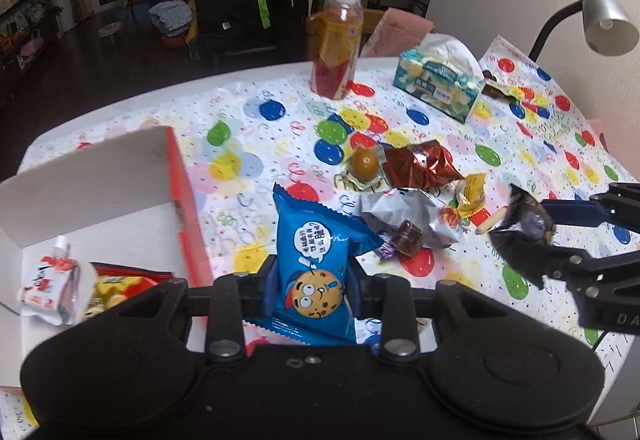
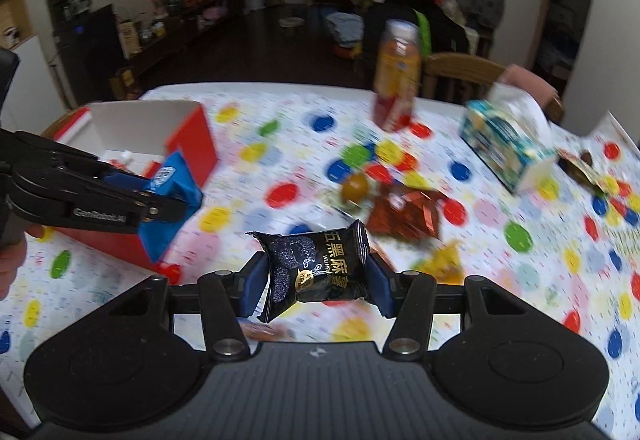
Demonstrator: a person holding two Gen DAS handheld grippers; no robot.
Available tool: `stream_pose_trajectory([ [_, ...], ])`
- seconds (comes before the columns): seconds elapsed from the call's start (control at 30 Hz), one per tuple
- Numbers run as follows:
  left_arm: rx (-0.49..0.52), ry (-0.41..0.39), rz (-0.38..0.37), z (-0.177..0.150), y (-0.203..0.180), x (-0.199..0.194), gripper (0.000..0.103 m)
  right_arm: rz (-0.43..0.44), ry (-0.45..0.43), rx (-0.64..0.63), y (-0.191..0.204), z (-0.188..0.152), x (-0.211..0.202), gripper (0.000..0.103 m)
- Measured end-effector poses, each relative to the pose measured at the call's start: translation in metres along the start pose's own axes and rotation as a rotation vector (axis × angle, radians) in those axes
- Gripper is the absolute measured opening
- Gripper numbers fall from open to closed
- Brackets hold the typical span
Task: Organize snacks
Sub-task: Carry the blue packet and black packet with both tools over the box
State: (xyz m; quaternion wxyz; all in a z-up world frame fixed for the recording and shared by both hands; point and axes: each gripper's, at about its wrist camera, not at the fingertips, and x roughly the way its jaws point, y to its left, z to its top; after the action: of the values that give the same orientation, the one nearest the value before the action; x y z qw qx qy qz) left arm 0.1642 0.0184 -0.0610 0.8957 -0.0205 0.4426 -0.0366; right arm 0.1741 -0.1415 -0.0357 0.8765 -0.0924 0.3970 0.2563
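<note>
L gripper (image 1: pixel 314 282): pads closed on blue cookie pack (image 1: pixel 316 260), gripped at mid-body, pack standing upright w/ top seal free. Sits lower centre of L view, just right of the red box (image 1: pixel 188 200), prob. staged for drop into it.

R gripper (image 2: pixel 320 280): jaws pinched on black pack (image 2: pixel 318 266), held crosswise so both crimped ends stick out; off the tablecloth (image 2: pixel 520 280). Seen at right edge of L view too.

Box at left, open top, white inside; already holds a white pouch (image 1: pixel 48 284) + a red/yellow pack (image 1: pixel 120 280), so box = collection point, I judge.

Loose pile (image 1: pixel 404 192) mid-frame not yet sorted: brown foil bag, silver wrapper, small sweets.

Limits: box floor mostly cut off by L gripper body. R view motion-blurred; bottle (image 2: pixel 396 76) and tissue box (image 2: pixel 504 144) labels unreadable. Pack undersides not visible.
</note>
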Motion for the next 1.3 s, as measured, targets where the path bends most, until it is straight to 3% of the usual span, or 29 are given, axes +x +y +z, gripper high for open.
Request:
stream_pose_trajectory([
  [0.7, -0.08, -0.063, 0.079, -0.012, 0.097, -0.063, 0.031, 0.117, -0.054, -0.17, 0.131, 0.055, 0.027, 0.053],
  [1.3, -0.167, -0.034, 0.199, -0.024, 0.193, -0.061, 0.031, 0.152, -0.031, -0.224, 0.198, 0.092, 0.089, 0.053],
])
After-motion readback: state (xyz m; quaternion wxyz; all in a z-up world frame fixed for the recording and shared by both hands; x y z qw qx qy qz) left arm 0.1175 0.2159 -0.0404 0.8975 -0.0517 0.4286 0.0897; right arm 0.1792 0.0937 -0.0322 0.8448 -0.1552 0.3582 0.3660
